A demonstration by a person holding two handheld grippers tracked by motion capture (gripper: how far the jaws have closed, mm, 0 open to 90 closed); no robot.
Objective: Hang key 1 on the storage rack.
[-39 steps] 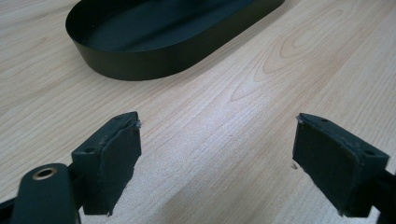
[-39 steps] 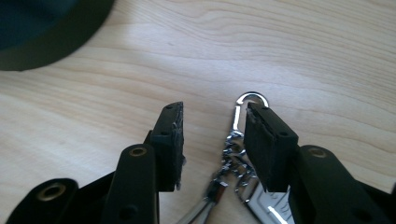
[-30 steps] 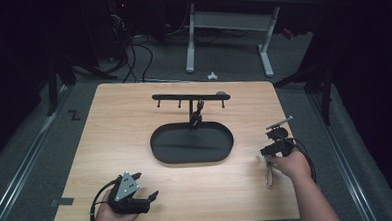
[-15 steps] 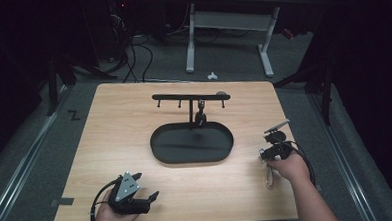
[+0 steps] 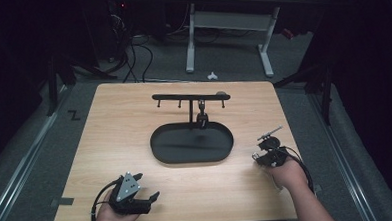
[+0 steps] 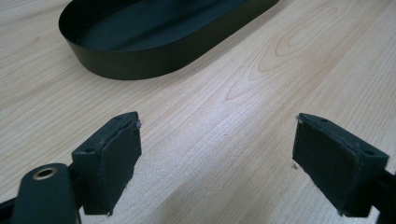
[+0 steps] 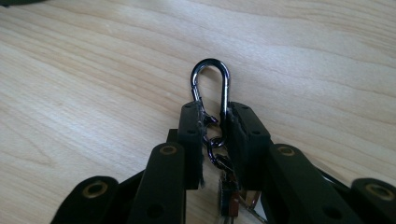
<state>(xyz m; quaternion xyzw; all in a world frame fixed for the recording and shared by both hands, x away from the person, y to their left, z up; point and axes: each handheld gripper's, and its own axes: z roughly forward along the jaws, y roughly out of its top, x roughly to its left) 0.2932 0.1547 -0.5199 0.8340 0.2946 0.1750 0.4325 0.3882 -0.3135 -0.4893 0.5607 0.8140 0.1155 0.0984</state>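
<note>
My right gripper (image 7: pixel 215 116) rests low on the wooden table (image 5: pixel 115 144) at its right side, and its jaws have just been closing. Its pads now press on both sides of a dark metal carabiner (image 7: pixel 211 88), whose loop sticks out ahead of the fingertips. A short chain and a small tag trail back between the jaws. In the high view the right gripper (image 5: pixel 266 155) lies right of the black oval tray (image 5: pixel 161 152). My left gripper (image 5: pixel 146 186) sits near the front left edge, open, with only bare wood between its pads (image 6: pixel 112 158).
Behind the tray stands a black rack (image 5: pixel 183 97) with small hooks, and a dark keychain (image 5: pixel 203 117) hangs from it over the tray. The tray wall (image 6: pixel 154 60) lies ahead of the left gripper. Table legs and cables are on the floor beyond.
The right hand has shifted a little toward the near edge and its jaws have come together on the carabiner. The left hand has stayed put.
</note>
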